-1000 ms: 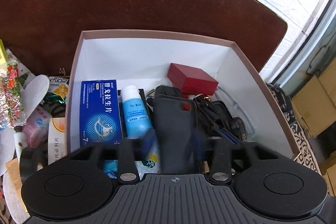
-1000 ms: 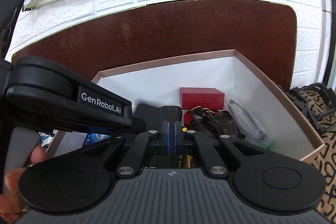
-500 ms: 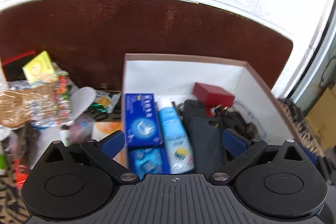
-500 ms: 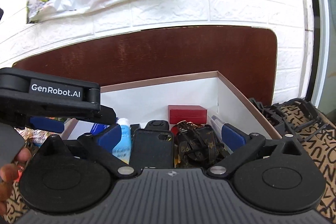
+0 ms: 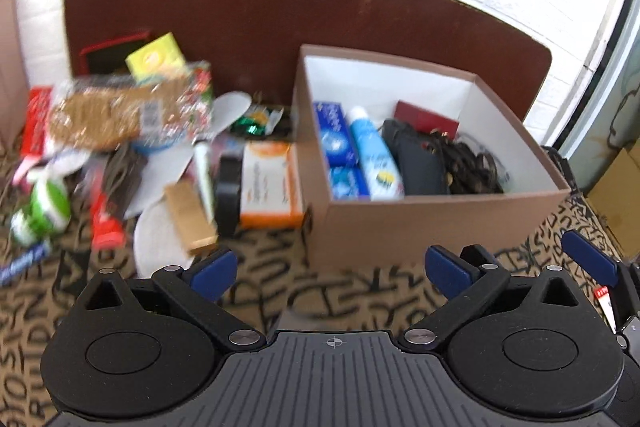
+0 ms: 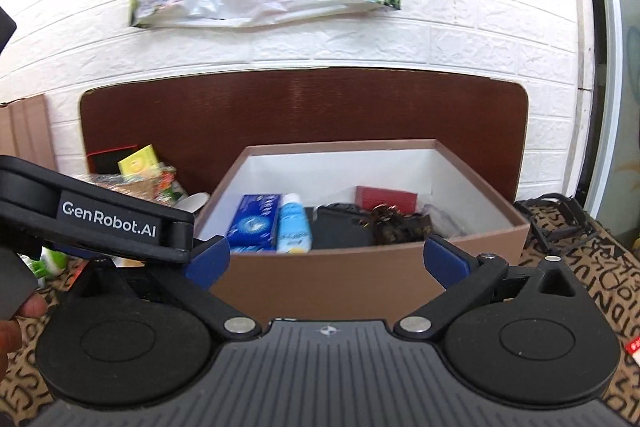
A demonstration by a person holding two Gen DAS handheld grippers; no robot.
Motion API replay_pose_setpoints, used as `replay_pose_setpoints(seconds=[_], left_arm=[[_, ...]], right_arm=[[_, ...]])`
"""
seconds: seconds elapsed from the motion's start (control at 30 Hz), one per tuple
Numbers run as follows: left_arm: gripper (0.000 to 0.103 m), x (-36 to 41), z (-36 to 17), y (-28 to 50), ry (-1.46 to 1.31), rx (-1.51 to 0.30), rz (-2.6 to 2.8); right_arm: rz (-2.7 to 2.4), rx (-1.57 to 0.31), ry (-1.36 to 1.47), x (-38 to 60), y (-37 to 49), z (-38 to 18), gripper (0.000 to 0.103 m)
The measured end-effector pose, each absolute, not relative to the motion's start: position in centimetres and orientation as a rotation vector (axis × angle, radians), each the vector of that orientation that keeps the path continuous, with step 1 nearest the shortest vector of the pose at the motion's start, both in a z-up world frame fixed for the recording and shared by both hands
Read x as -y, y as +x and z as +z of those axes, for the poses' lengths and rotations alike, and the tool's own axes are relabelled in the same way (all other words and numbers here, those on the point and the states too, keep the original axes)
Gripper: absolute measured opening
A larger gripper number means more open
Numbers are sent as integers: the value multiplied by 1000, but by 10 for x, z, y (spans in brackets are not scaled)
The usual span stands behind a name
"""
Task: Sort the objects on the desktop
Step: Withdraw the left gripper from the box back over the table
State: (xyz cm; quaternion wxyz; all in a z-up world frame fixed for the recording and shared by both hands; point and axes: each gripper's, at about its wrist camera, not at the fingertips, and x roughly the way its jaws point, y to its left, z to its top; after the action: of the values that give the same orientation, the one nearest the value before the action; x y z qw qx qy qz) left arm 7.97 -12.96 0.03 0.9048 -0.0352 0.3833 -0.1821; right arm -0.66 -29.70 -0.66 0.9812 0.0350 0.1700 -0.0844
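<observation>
The left gripper hangs with its blue pads spread wide and nothing between them, over the patterned cloth just short of the brown box, which stands ahead of it and slightly to its right. The right gripper is likewise spread wide and empty, its pads flanking the near wall of the same box straight ahead without touching it. Inside the box, from left to right as both grippers look, lie a blue medicine carton, a blue and white bottle, a black case and a tangle of dark straps, with a dark red box behind them against the white far wall. Ahead and to the left of the left gripper, beside the box, the unsorted pile spreads over the cloth: an orange and white carton touching the box's left wall, a black object just left of that, a small tan carton, a white tube, a crinkled snack bag with a yellow box behind it, and a green and white item far left; the pile is blurred. In the right wrist view the left gripper's black body crosses the left side, and part of a hand shows at the left edge.
</observation>
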Motion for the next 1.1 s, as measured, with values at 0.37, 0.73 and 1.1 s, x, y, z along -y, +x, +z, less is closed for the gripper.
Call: replay_pose_setpoints(seconds=[0.37, 0.73, 1.1], left_arm=[[103, 102, -13, 26, -3, -802, -354], [103, 80, -24, -7, 41, -799, -324], [103, 56, -34, -16, 41, -811, -302]], right_arm=[[-135, -385, 54, 259, -51, -21, 103], [-98, -442, 81, 231, -78, -34, 103], [-74, -468, 53, 206, -85, -38, 103]])
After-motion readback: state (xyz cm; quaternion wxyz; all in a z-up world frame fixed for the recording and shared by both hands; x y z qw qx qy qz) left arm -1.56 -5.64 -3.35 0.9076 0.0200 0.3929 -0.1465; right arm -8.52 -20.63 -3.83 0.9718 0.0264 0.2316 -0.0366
